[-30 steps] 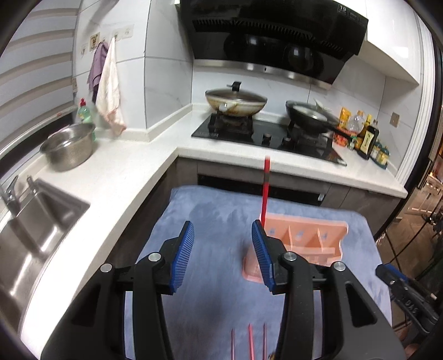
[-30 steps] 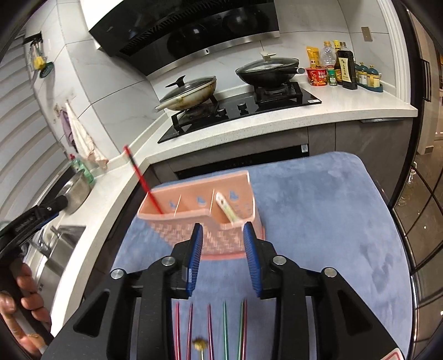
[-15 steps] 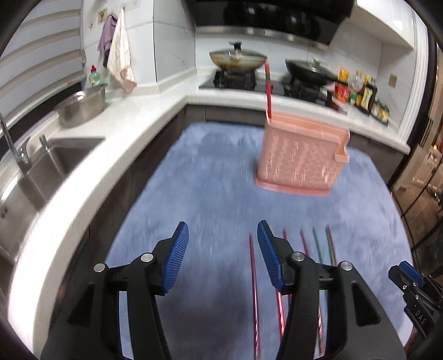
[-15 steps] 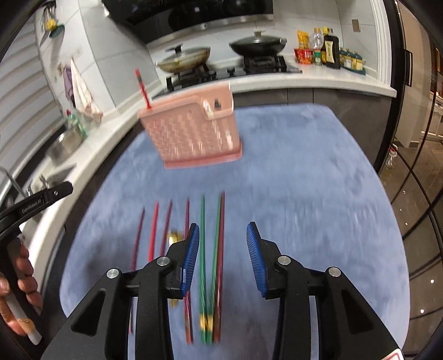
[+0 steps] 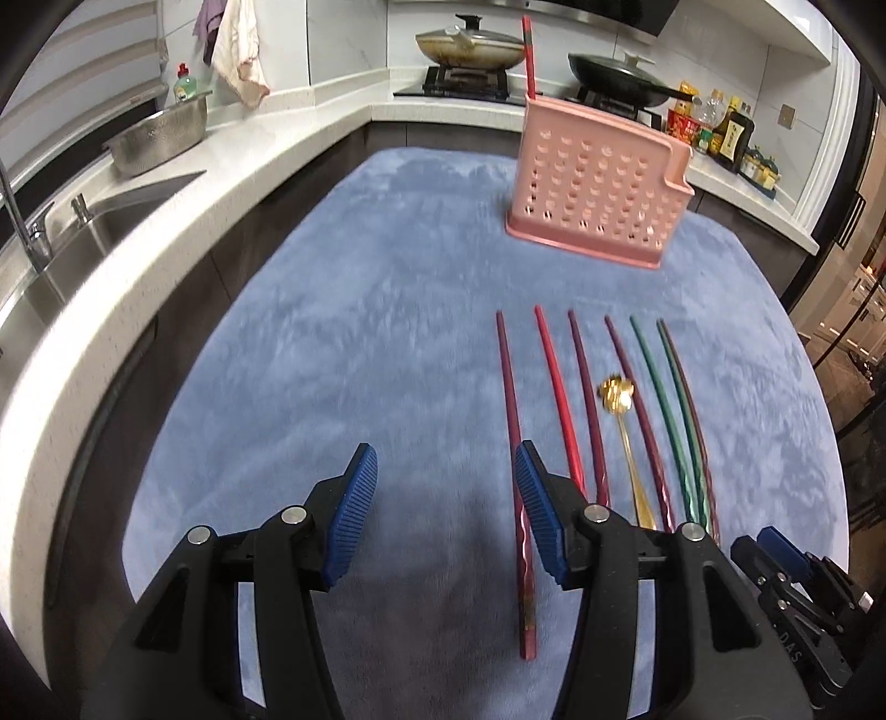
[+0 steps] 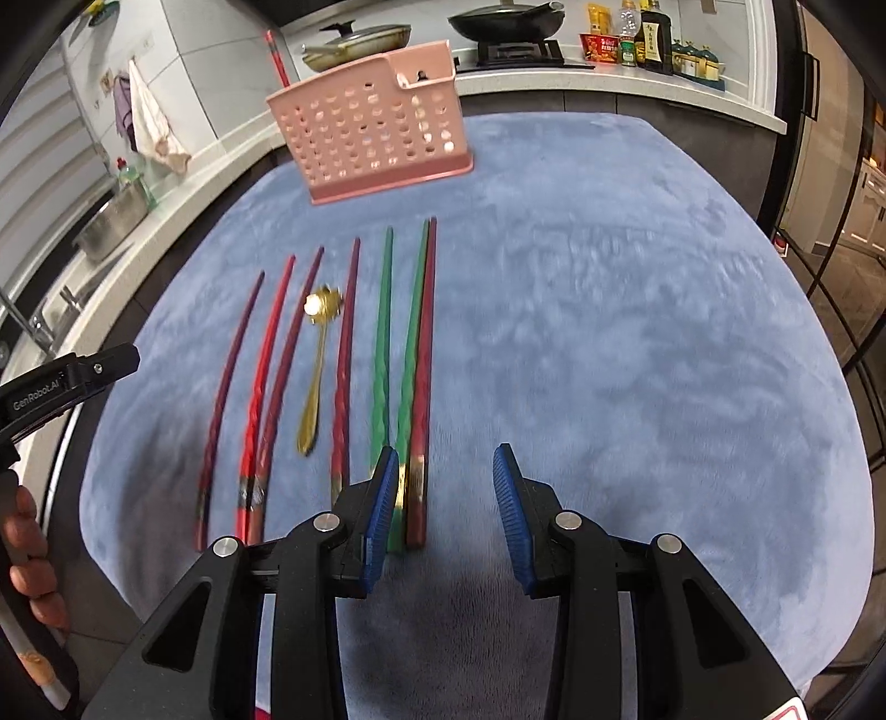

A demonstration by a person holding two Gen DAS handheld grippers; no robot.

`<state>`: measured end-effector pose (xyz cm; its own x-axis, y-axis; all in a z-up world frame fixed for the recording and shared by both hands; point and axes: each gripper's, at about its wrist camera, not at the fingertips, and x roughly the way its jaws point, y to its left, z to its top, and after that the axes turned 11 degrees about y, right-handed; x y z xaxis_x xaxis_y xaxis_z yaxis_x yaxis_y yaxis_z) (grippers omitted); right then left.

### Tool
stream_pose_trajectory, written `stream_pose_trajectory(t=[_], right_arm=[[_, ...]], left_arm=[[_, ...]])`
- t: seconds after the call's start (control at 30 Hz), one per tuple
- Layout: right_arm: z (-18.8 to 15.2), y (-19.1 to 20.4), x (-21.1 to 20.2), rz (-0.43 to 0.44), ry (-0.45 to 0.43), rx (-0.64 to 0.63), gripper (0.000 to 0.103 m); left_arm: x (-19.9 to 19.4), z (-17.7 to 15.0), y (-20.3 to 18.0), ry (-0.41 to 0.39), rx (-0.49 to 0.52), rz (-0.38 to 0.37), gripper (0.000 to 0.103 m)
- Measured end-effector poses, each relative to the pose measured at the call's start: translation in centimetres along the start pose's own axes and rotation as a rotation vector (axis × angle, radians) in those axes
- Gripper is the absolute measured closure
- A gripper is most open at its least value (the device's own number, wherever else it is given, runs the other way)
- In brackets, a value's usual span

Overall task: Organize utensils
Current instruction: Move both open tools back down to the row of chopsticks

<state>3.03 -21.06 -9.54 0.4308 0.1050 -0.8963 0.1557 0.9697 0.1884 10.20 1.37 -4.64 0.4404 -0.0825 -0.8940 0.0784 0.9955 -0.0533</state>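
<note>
A pink perforated utensil holder [image 5: 595, 191] stands at the far side of a blue mat [image 5: 360, 343], with one red chopstick [image 5: 530, 55] upright in it; it also shows in the right wrist view [image 6: 376, 138]. Several red, purple and green chopsticks [image 5: 559, 399] lie side by side on the mat, with a gold spoon [image 5: 623, 426] among them; the spoon [image 6: 315, 360] and chopsticks [image 6: 382, 354] also show in the right wrist view. My left gripper [image 5: 443, 512] is open and empty, just left of the leftmost chopstick [image 5: 512, 443]. My right gripper [image 6: 446, 512] is open and empty, just right of the chopsticks' near ends.
A white counter [image 5: 166, 183] with a sink [image 5: 66, 238] and a steel bowl [image 5: 160, 138] runs along the left. A stove with two pans [image 5: 470, 50] and several bottles [image 5: 725, 138] stand behind the mat. The right gripper's body [image 5: 797, 587] shows at the lower right.
Both grippers have drawn back from the pink holder and dropped low toward the near ends of the chopsticks. Both stay open and empty.
</note>
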Motion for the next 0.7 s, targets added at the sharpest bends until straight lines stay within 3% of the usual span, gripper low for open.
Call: stream_pose_trajectory(t=[0.23, 0.3, 0.7], right_arm=[[-0.6, 0.4, 0.8, 0.003, 0.017, -0.008, 0.072], [-0.8, 0.2, 1.1, 0.005, 0.026, -0.007, 0.080], [-1.1, -0.2, 1.1, 0.013, 0.020, 0.003, 0.081]], left_arm=[[1.0, -1.7, -0.3, 0.035, 0.014, -0.001, 0.054], [1.2, -2.0, -0.3, 0.042, 0.016, 0.000, 0.054], [1.7, -3.0, -0.5, 0.063, 0.025, -0.006, 0.054]])
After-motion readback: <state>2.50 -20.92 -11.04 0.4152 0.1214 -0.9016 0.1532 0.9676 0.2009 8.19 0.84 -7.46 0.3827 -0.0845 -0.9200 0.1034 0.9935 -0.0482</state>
